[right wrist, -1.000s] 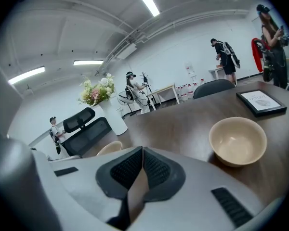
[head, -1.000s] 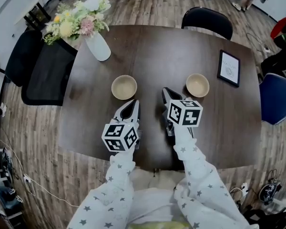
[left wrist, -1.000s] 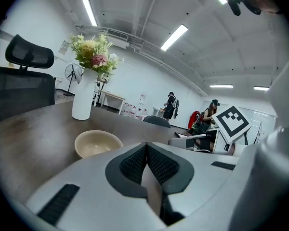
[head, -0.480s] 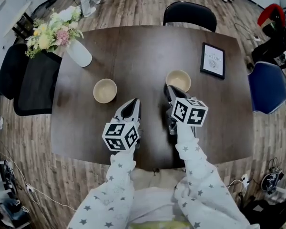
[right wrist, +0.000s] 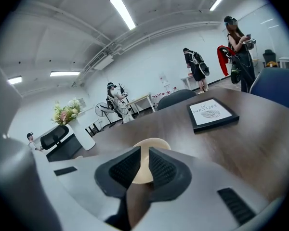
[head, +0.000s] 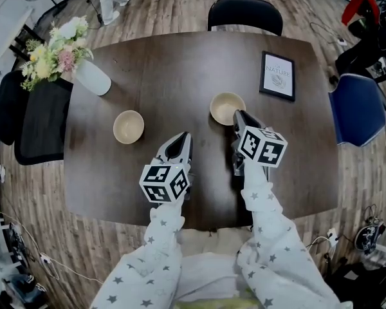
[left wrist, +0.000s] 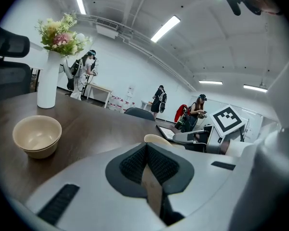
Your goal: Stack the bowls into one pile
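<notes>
Two beige bowls stand apart on the dark table (head: 180,63): one on the left (head: 128,126) (left wrist: 37,135), one right of centre (head: 227,107) (right wrist: 150,145). My right gripper (head: 238,115) (right wrist: 141,151) has its tips at the near right rim of the right-hand bowl. Its jaws have just been opening and stand a narrow slit apart, with nothing between them; the bowl shows through the slit. My left gripper (head: 183,136) (left wrist: 146,148) is shut and empty, over bare table between the bowls. In the left gripper view the right-hand bowl's rim (left wrist: 158,139) peeks over the jaws.
A white vase of flowers (head: 90,79) stands at the table's far left, a framed picture (head: 277,76) lies at the far right. Chairs ring the table: black (head: 244,11), blue (head: 355,108), dark (head: 32,121). People stand far back in the room.
Both grippers have shifted right across the table. The right one has come up to the right-hand bowl's rim; the left one has drawn away from the left bowl.
</notes>
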Demonstrator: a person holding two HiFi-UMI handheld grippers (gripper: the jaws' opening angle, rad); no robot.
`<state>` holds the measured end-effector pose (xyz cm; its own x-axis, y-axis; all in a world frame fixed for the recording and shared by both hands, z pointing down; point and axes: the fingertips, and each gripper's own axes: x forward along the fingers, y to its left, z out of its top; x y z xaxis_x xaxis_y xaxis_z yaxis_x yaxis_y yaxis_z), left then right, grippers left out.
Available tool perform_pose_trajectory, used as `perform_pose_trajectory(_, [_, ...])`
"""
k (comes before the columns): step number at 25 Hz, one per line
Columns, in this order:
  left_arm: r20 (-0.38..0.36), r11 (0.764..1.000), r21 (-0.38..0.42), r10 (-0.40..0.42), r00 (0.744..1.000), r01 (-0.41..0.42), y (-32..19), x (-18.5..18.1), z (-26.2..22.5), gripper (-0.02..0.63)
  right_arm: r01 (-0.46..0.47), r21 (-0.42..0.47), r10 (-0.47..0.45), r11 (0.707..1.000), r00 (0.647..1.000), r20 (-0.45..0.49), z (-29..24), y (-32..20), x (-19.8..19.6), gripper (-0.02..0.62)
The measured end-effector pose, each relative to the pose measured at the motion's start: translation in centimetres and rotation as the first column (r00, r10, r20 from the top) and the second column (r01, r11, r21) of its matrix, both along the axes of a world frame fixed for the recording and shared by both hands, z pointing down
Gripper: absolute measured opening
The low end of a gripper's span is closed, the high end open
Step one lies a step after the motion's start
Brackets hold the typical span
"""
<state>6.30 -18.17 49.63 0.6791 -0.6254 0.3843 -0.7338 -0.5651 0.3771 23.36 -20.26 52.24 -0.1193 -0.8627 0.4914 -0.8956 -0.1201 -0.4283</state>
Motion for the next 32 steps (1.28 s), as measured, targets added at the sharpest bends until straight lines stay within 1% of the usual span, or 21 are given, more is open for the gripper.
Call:
perform_pose_trajectory(1, [0.002, 1.000, -0.004, 0.003, 1.000, -0.003, -0.1, 0.3, 0.2, 0.025, -0.007, -0.002, 0.007, 1.000, 1.000, -0.001, 0.3, -0.2, 0.4, 0.039])
perform_pose_trajectory(3, [0.006, 1.000, -0.011, 0.006, 1.000, -0.006, -0.1, 0.7, 0.5, 0.026, -0.015, -0.008, 0.015, 1.000, 1.000, 0.001, 0.8, -0.4, 1.0, 0.084])
perform_pose_trajectory(6, [0.012, 1.000, -0.019, 0.010, 1.000, -0.010, 0.0, 1.0, 0.7, 0.026, -0.044, -0.027, 0.043, 0.999, 0.999, -0.015, 1.6, -0.4, 2.0, 0.129])
perform_pose_trajectory(8, [0.017, 1.000, -0.027, 0.012, 1.000, -0.011, -0.1, 1.2, 0.9, 0.025, -0.054, -0.043, 0.053, 0.998, 0.998, -0.013, 2.3, -0.6, 2.5, 0.144])
perform_pose_trajectory(11, [0.025, 0.999, -0.038, 0.013, 1.000, -0.012, -0.2, 1.4, 1.4, 0.025, -0.044, -0.055, 0.046, 0.997, 0.999, 0.029, 3.2, -1.2, 2.4, 0.158])
perform_pose_trajectory(18, [0.044, 0.998, -0.055, 0.012, 0.999, -0.009, 0.0, 1.9, 2.1, 0.026, -0.048, -0.107, 0.055, 0.993, 0.997, 0.056, 4.9, -1.4, 3.0, 0.153])
perform_pose_trajectory(20, [0.048, 0.998, -0.055, 0.009, 0.999, -0.006, 0.2, 1.9, 2.1, 0.025, -0.045, -0.118, 0.051, 0.992, 0.997, 0.053, 5.1, -1.4, 3.1, 0.128])
perform_pose_trajectory(22, [0.052, 0.999, -0.053, 0.002, 0.999, 0.001, 0.1, 1.8, 2.1, 0.026, -0.040, -0.131, 0.045, 0.991, 0.998, 0.033, 5.2, -1.5, 3.1, 0.088])
perform_pose_trajectory(25, [0.056, 0.999, -0.052, -0.007, 0.998, 0.010, -0.1, 1.8, 2.2, 0.026, -0.047, -0.135, 0.048, 0.990, 0.999, 0.006, 5.3, -1.8, 3.5, 0.046])
perform_pose_trajectory(32, [0.057, 0.998, -0.038, -0.040, 0.998, 0.042, -0.1, 0.7, 1.7, 0.025, -0.048, -0.127, 0.054, 0.991, 0.998, 0.044, 4.9, -1.7, 3.0, 0.041])
